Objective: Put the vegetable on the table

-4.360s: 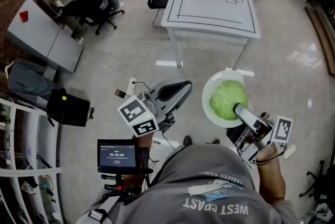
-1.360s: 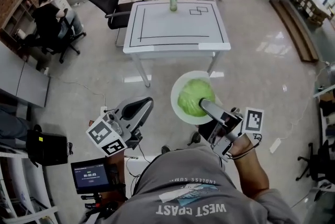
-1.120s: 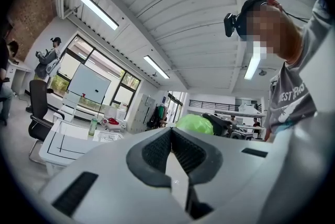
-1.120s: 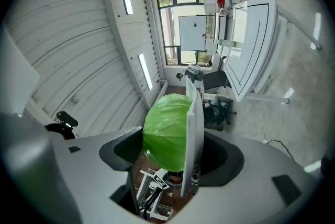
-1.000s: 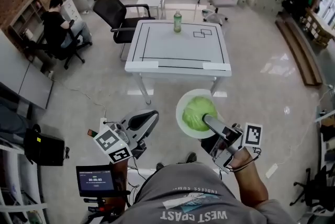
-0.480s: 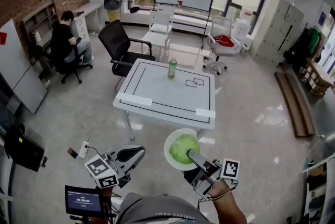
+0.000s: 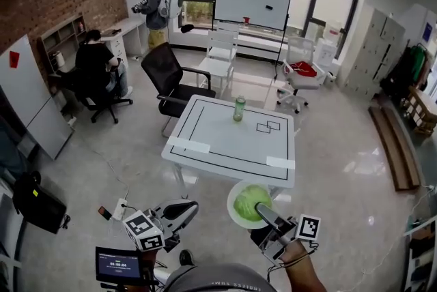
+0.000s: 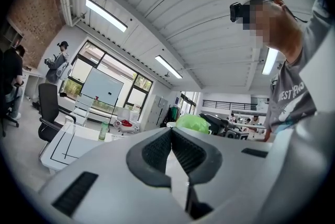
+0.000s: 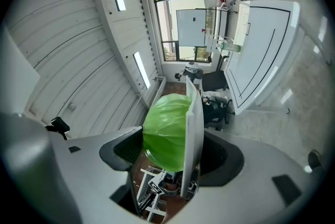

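Note:
A green cabbage (image 7: 250,202) lies on a white plate (image 7: 234,214), held just in front of the near edge of the white table (image 7: 225,144). My right gripper (image 7: 262,211) is shut on the plate's rim; in the right gripper view the plate (image 9: 193,129) stands on edge between the jaws with the cabbage (image 9: 166,131) against the left pad. My left gripper (image 7: 190,205) hangs lower left, shut on nothing, its pads (image 8: 157,149) pressed together. The cabbage (image 8: 191,123) shows over it.
A green bottle (image 7: 239,108) stands on the table's far side beside two taped rectangles (image 7: 268,127). A black office chair (image 7: 174,79) stands at the far left corner, white chairs (image 7: 220,52) behind. A person (image 7: 95,69) sits at a desk; another (image 7: 153,1) stands.
The head view has lifted from the floor to take in the whole room. The table now lies just beyond the plate. The right gripper still holds the plate with the cabbage.

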The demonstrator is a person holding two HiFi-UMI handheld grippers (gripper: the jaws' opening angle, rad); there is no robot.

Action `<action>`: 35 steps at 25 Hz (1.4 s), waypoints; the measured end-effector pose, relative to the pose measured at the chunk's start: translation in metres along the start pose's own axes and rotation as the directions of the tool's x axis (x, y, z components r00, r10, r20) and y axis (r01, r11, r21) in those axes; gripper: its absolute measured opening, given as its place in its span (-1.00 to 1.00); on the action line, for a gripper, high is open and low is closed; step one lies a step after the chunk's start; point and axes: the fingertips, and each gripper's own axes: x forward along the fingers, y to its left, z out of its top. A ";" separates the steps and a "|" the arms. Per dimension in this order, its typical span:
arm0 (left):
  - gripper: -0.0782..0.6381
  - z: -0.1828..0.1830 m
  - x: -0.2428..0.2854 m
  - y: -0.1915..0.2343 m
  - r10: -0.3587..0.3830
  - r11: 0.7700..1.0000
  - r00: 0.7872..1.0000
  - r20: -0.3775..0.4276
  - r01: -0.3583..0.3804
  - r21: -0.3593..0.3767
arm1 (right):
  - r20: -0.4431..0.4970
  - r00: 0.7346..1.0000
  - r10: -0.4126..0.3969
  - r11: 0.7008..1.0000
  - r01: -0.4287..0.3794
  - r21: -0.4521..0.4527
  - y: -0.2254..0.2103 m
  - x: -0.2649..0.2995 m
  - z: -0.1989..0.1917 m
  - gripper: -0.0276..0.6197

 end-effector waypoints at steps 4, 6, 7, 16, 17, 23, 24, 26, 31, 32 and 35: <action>-0.76 0.014 0.005 0.027 -0.052 0.999 0.999 0.010 0.052 -0.004 | 0.046 0.999 -0.023 1.000 0.024 -0.015 -0.003 0.020 0.007 0.07; -0.76 0.024 0.005 0.040 -0.068 0.998 0.998 0.010 0.068 -0.008 | 0.059 0.997 -0.046 0.999 0.047 -0.017 -0.008 0.033 0.011 0.07; -0.76 0.029 0.004 0.048 -0.078 0.997 0.997 0.010 0.078 -0.007 | 0.067 0.996 -0.053 0.998 0.055 -0.018 -0.009 0.040 0.012 0.07; -0.76 0.054 -0.006 0.110 -0.155 0.987 0.987 0.038 0.156 -0.026 | 0.148 0.987 -0.066 0.995 0.077 -0.067 -0.018 0.098 0.018 -0.03; -0.76 0.058 0.001 0.120 -0.168 0.982 0.981 0.093 0.174 -0.070 | 0.155 0.986 -0.061 0.996 0.071 -0.060 -0.023 0.106 0.017 -0.04; -0.65 0.038 0.114 0.207 -0.204 0.761 0.911 0.359 0.379 -0.527 | 0.173 0.978 -0.112 0.992 0.120 -0.038 -0.075 0.173 0.043 -0.06; -0.65 0.043 0.118 0.213 -0.201 0.769 0.908 0.369 0.379 -0.514 | 0.176 0.978 -0.112 0.992 0.119 -0.029 -0.080 0.177 0.053 -0.06; -0.65 0.054 0.130 0.219 -0.218 0.804 0.910 0.354 0.373 -0.464 | 0.178 0.981 -0.079 0.996 0.086 -0.031 -0.080 0.184 0.072 -0.06; -0.65 0.061 0.149 0.228 -0.227 0.839 0.924 0.308 0.346 -0.419 | 0.133 0.991 -0.004 0.999 0.009 -0.038 -0.084 0.191 0.096 -0.06; -0.65 0.061 0.153 0.232 -0.221 0.840 0.925 0.308 0.341 -0.422 | 0.118 0.993 0.004 0.999 0.001 -0.040 -0.086 0.193 0.103 -0.06; -0.65 0.060 0.168 0.245 -0.212 0.842 0.928 0.306 0.333 -0.425 | 0.103 0.995 0.014 0.999 -0.009 -0.040 -0.097 0.198 0.127 -0.06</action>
